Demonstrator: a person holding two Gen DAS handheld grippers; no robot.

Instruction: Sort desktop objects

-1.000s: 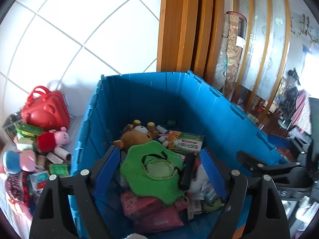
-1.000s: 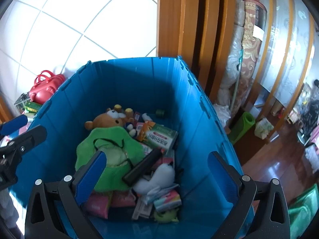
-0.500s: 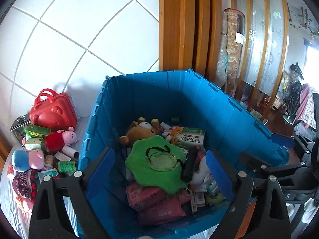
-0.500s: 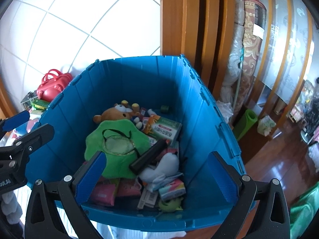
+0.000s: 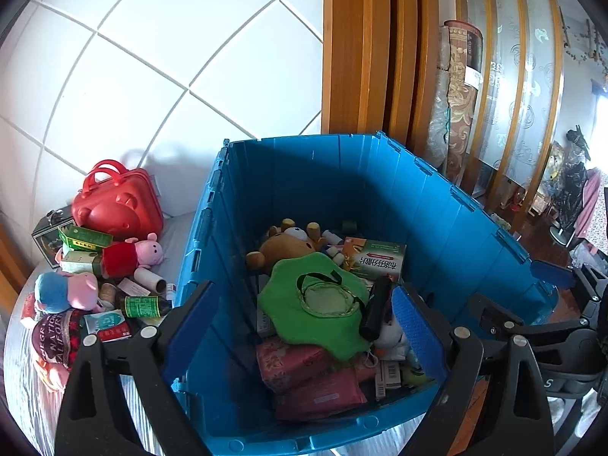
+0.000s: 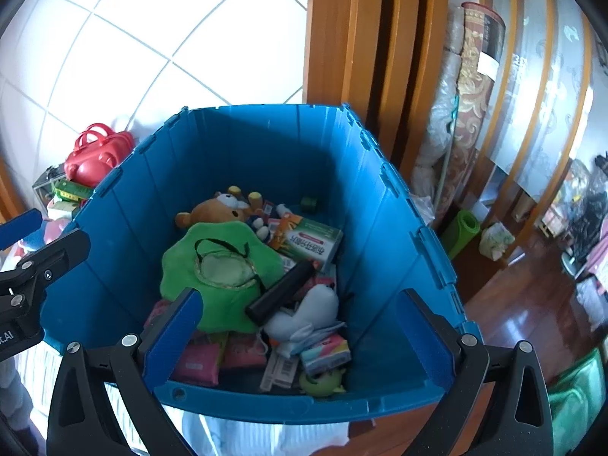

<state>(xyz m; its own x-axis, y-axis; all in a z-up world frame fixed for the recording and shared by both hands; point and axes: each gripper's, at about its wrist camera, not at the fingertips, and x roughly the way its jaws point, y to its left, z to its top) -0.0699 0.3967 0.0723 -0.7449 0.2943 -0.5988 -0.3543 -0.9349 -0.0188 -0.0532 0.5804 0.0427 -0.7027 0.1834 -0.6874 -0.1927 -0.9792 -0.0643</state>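
A blue bin [image 5: 304, 174] [image 6: 247, 144] holds a green plush [image 5: 288, 304] [image 6: 178, 262], a brown bear [image 5: 285, 245], a black cylinder [image 5: 374, 309] [image 6: 281, 292], a green box [image 5: 376, 260] and pink packets. Left of the bin lies a pile on the table: a red case [image 5: 114, 209], a pink pig plush [image 5: 133, 254], a blue and pink plush [image 5: 64, 290] and a green bottle [image 5: 142, 306]. My left gripper [image 5: 300, 290] hovers open over the bin's near left corner, nothing between its fingers. My right gripper [image 6: 300, 294] hovers open over the bin's near rim, also empty.
A tiled white wall stands behind the bin, with wooden door frames [image 5: 361, 57] and a rolled carpet [image 6: 475, 76] to the right. A green mat roll [image 6: 461, 230] lies on the wooden floor at right. Each gripper shows at the edge of the other's view.
Both grippers have drawn back from the bin, so its near rim now shows. The left gripper's jaws stand wider than a second ago. Nothing was picked up.
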